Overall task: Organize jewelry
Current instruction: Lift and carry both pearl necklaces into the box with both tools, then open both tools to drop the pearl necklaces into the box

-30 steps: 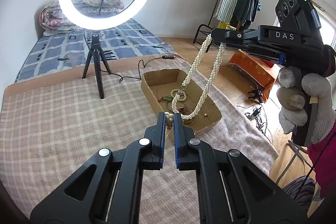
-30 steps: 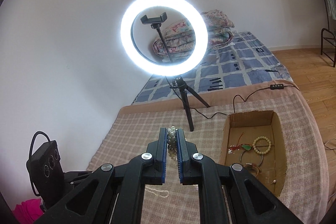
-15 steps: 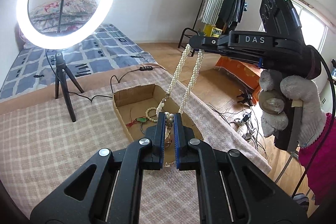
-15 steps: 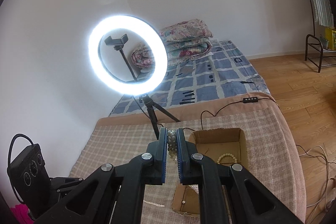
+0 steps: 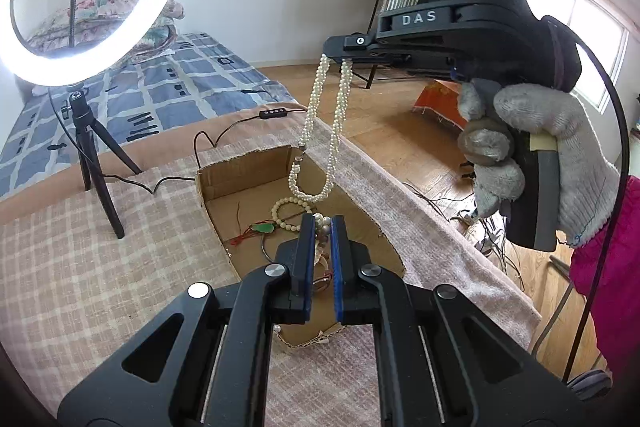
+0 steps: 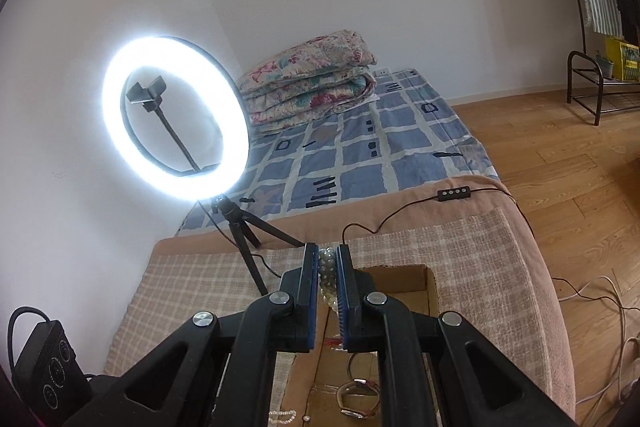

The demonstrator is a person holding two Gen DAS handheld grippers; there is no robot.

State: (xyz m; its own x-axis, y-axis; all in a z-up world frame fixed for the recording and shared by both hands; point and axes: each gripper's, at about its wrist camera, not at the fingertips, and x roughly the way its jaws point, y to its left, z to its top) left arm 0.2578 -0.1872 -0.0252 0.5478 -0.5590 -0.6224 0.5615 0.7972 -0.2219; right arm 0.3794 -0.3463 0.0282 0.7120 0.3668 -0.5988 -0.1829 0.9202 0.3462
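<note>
A twisted white pearl necklace hangs from my right gripper, which is shut on its top; the pearls show between the pads in the right wrist view. The loop dangles above the open cardboard box. My left gripper is shut on a small beaded piece over the box. A cream bead bracelet and a green pendant on red cord lie in the box.
A lit ring light on a tripod stands on the checked cloth left of the box, its cable running behind the box. The table's right edge drops to wooden floor. A watch lies in the box.
Both grippers have moved toward the box. The necklace now hangs lower, with its loop over the box's far end; the ring light has shifted left in the left wrist view.
</note>
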